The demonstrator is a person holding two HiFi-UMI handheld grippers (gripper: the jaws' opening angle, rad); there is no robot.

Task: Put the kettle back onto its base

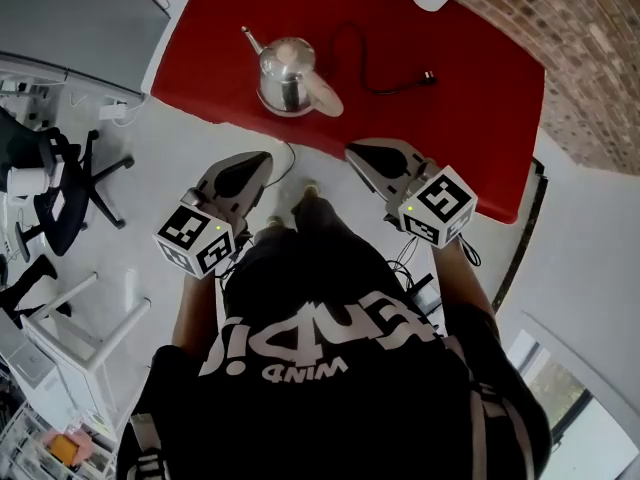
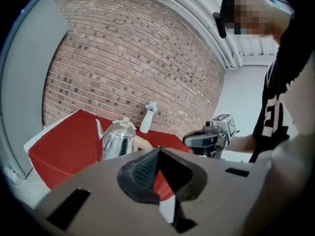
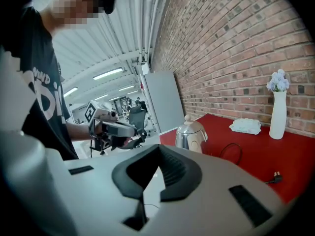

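A shiny steel kettle (image 1: 285, 68) with a cream handle stands upright near the front edge of the red table (image 1: 460, 118). A black cord (image 1: 372, 86) runs from beside it to a loose plug (image 1: 428, 76). I cannot make out a base under the kettle. Both grippers hang off the table, in front of its near edge, apart from the kettle. My left gripper (image 1: 266, 158) is shut and empty, with the kettle (image 2: 117, 140) ahead of its tips (image 2: 157, 150). My right gripper (image 1: 352, 152) is shut and empty too, with the kettle (image 3: 191, 134) ahead of it, slightly right.
At the table's far side a white vase (image 3: 275, 114) with flowers and a white wipes pack (image 3: 245, 126) stand by the brick wall. A black office chair (image 1: 60, 183) and a white stool (image 1: 70, 328) stand on the floor at the left.
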